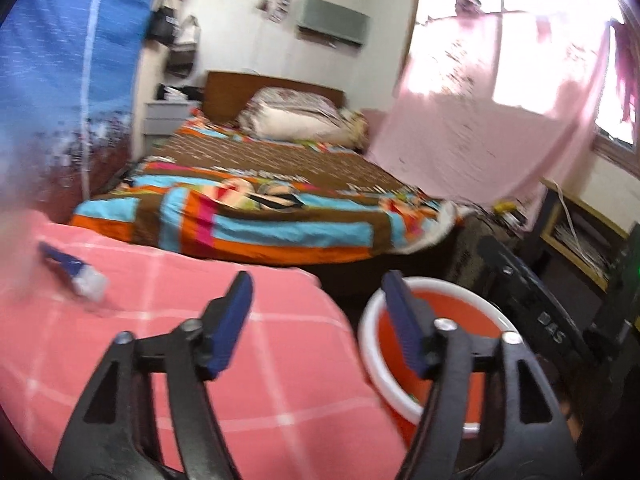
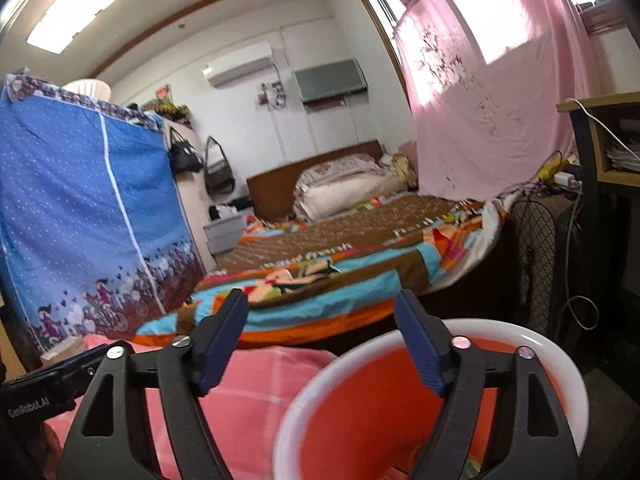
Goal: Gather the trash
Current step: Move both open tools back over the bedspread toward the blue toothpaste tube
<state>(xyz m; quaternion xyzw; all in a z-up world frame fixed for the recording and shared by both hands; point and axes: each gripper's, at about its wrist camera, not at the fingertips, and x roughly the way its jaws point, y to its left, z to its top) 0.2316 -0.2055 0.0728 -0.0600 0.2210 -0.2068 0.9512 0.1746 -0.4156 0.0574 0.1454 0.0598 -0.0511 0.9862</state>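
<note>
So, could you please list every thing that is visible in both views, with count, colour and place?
Bin: one, red inside with white rim, low right, beside the pink cloth.
Pink cloth: one, pink with white checks, foreground surface.
Small item: one, blue and clear, blurred, lying on the pink cloth at left.
Bed: one, brown, orange and blue cover, centre.
Pillows: pale bundle, count unclear, at the headboard.
Wardrobe: one, blue fabric, left.
Curtain: one, pink, at the window, right.
Air conditioner: one, white, high on the far wall.
Bags: two, dark, hanging beside the wardrobe.
Left claw: black with blue pads, open, empty.
Right claw: black with blue pads, open, empty.
</note>
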